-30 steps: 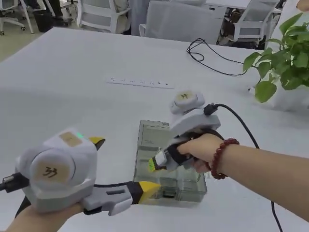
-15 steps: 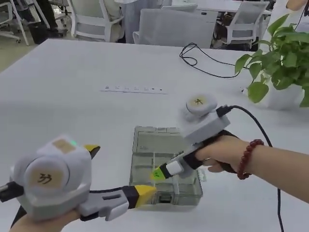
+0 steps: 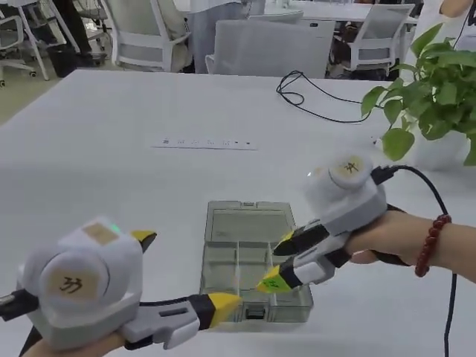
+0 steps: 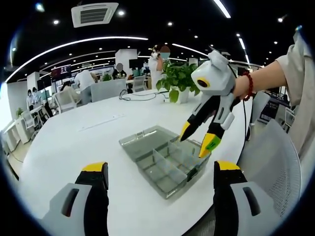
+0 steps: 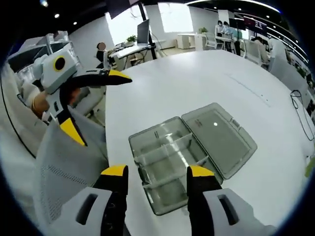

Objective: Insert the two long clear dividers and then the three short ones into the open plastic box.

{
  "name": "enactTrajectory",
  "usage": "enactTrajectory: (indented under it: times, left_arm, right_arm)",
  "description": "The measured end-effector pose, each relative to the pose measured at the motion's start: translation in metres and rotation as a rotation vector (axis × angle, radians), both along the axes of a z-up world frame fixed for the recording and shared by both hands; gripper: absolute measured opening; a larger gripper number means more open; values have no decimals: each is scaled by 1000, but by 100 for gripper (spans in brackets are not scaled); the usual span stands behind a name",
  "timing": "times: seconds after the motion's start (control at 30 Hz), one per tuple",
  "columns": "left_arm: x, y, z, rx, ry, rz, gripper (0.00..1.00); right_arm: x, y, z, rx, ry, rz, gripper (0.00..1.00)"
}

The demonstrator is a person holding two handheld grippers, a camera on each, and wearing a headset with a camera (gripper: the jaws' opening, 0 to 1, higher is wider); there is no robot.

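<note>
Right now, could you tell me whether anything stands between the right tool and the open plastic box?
Nothing visible does. The right tool, jaws open and empty, hangs over the open plastic box, whose lid lies flat on its far side.

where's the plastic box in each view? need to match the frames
Head view: box at lower centre, with the right gripper over its right side.
Left gripper view: box at centre, beyond the jaws.
Right gripper view: box at centre, just above the jaws.
Shared landmark: its open lid, lying flat.
</note>
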State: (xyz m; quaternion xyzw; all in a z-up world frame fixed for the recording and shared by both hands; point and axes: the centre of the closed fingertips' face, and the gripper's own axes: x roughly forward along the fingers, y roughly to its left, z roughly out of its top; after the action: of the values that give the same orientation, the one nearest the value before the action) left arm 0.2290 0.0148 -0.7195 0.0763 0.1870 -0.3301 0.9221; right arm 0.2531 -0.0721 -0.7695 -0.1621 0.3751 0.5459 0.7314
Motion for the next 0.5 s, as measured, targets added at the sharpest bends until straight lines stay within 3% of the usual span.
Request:
enactTrajectory:
  times: [0.13,0.5]
  left_arm:
    - [0,1,0,4,1,4,91]
    - [1,1,-1,14,5,8,90]
  right_arm:
    - [0,-12,1,-4,-8,24,51]
    - [2,-56,-12,-81,-25,51,52]
